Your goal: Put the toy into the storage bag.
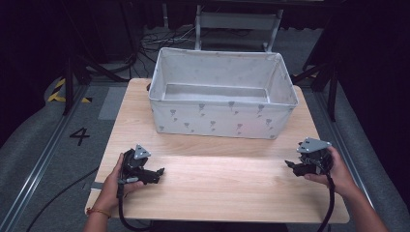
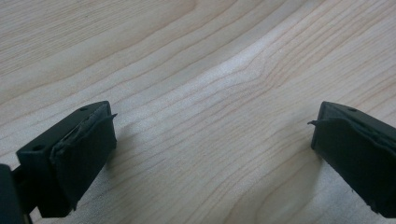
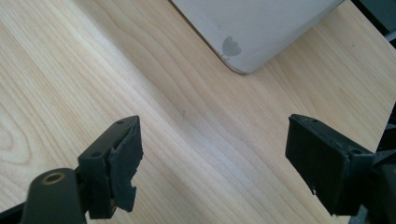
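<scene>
A pale fabric bin (image 1: 221, 118) with small grey prints stands at the far middle of the wooden table (image 1: 217, 188); its inside looks bare. My left gripper (image 1: 158, 172) rests low over the table's front left, held in a hand, jaws pointing right. In the left gripper view its jaws stand wide apart (image 2: 212, 140) over bare wood. My right gripper (image 1: 290, 166) is at the front right, held in the other hand, jaws pointing left. Its jaws are open (image 3: 215, 158) with nothing between them, and a corner of the bin (image 3: 252, 32) lies ahead.
The table stands on grey floor with rails on either side and a painted number at the left (image 1: 80, 136). Cables (image 1: 159, 41) and a metal frame (image 1: 237, 21) lie behind the bin. A cable trails from each gripper off the table's front edge.
</scene>
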Available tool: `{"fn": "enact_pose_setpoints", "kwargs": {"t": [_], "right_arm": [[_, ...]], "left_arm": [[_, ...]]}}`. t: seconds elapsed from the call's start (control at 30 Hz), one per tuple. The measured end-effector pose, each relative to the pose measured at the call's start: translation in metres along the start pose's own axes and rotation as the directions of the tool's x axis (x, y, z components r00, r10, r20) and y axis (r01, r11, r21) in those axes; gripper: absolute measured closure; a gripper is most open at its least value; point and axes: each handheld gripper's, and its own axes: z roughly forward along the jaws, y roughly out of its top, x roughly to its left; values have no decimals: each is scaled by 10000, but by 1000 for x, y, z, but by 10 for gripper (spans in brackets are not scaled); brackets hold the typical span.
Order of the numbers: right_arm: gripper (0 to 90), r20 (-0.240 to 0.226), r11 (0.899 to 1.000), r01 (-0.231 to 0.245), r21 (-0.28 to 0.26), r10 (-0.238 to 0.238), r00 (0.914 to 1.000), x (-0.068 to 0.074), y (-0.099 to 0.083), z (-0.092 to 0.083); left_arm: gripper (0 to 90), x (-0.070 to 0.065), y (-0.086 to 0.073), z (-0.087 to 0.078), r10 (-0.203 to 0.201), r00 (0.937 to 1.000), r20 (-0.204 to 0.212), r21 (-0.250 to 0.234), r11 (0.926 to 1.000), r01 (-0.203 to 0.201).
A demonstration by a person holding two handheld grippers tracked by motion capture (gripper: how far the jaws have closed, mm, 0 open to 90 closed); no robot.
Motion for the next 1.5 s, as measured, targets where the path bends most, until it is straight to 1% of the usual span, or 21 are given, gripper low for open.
{"fn": "enact_pose_setpoints", "kwargs": {"t": [0.1,0.17,0.27,0.3,0.33,0.37,0.43,0.5,0.57,0.6,0.67,0.7,0.77,0.8,0.83,0.87,1.03,1.13,1.17,1.3,1.5], "right_arm": [[185,-246,9994,-277,-192,273,9993,0,-7,1],[181,-224,9985,-426,-344,418,9989,1,-13,0],[180,-318,9978,-589,-302,579,9978,3,-25,1],[181,-380,9964,-770,-360,757,9964,4,-30,1],[181,-517,9960,-867,-235,854,9950,4,-36,3],[181,-517,9960,-867,-235,854,9950,4,-36,3],[180,-656,9915,-1268,-285,1247,9900,4,-49,5],[177,-799,9891,-1434,-340,1404,9869,4,-61,8],[184,-931,9787,-1989,-504,1937,9766,2,-72,10],[182,-1134,9693,-2372,-640,2291,9668,1,-80,11],[191,-1295,9603,-2672,-804,2557,9580,2,-88,11],[188,-1365,9557,-2780,-969,2639,9548,3,-92,10],[179,-1367,9533,-2832,-1050,2683,9536,3,-95,9],[173,-1334,9487,-2978,-1064,2832,9497,3,-97,8],[173,-1453,9363,-3327,-1124,3157,9377,3,-100,9],[171,-1614,9283,-3568,-1049,3382,9271,2,-101,10],[155,-1566,9300,-3528,-1036,3350,9291,2,-100,10],[155,-1569,9298,-3531,-1038,3352,9290,2,-100,11],[155,-1578,9297,-3535,-1039,3355,9287,2,-100,11],[155,-1570,9298,-3532,-1038,3354,9289,2,-100,11],[155,-1570,9297,-3534,-1037,3355,9289,2,-100,11]], "left_arm": [[3,0,0,0,-4,10000,1,-7,10000,4],[3,0,0,0,1,10000,1,1,10000,-1],[3,0,0,0,4,10000,0,1,10000,-4],[3,0,0,0,2,10000,-5,-1,10000,-2],[3,0,0,0,3,10000,-4,0,10000,-3],[3,0,0,0,3,10000,-4,0,10000,-3],[3,0,0,0,0,10000,-13,-8,10000,0],[3,0,0,0,2,10000,-15,-9,10000,-2],[3,0,0,0,3,10000,-2,1,10000,-3],[3,0,0,0,3,10000,-6,-2,10000,-3],[3,0,0,0,3,10000,-16,-9,10000,-3],[3,0,0,0,1,10000,-8,0,10000,-1],[3,0,0,0,-1,10000,-16,-10,10000,1],[3,0,0,0,2,10000,1,2,10000,-2],[3,0,0,0,0,10000,3,0,10000,0],[2,0,0,0,-10,10000,3,-8,10000,10],[1,0,0,1,0,10000,-11,-61,10000,0],[1,-1,0,1,-118,9999,-3,-18,9999,118],[2,-1,1,1,-57,10000,-70,-51,10000,56],[3,-2,0,0,-146,9997,-177,-2,9999,146],[3,-2,0,0,-141,9998,-123,11,9999,142]]}}
